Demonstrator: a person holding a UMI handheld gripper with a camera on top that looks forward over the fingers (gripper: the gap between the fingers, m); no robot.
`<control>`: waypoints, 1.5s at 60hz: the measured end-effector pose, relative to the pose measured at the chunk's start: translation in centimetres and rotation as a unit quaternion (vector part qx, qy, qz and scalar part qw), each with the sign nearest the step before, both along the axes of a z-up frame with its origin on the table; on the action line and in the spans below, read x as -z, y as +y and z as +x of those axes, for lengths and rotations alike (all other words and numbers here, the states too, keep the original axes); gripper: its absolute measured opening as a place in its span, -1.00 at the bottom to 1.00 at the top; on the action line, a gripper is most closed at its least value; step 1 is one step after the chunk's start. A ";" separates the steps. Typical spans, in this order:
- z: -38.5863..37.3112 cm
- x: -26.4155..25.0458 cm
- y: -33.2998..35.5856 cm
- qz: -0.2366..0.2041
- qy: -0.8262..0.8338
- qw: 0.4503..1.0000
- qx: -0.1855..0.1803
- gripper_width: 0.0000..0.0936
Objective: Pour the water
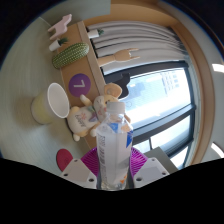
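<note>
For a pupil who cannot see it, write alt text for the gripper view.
The tongs are shut on a clear water bottle, tilted toward a pale cup on the table. A purple cup and a green ridged item lie beyond.

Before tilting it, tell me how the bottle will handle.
The bottle sits between the pads, seemingly gripped. Its clear plastic wall looks thin, so it will probably flex under squeeze. It is tall and narrow, likely tippy if set down. The smooth label may slip. The cup waits beyond.
</note>
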State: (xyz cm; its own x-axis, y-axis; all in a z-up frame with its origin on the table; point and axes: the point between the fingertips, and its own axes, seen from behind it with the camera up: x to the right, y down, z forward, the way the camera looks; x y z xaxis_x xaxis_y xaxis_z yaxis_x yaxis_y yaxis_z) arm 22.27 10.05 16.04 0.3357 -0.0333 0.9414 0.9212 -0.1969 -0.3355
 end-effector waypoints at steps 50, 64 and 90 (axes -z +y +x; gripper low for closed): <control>-7.1 -0.7 7.0 0.017 -0.518 0.851 -0.082 -0.22; -5.3 -6.6 5.2 0.072 -0.154 0.984 -0.058 -0.22; 2.0 -3.3 4.7 0.061 0.512 0.856 -0.009 -0.21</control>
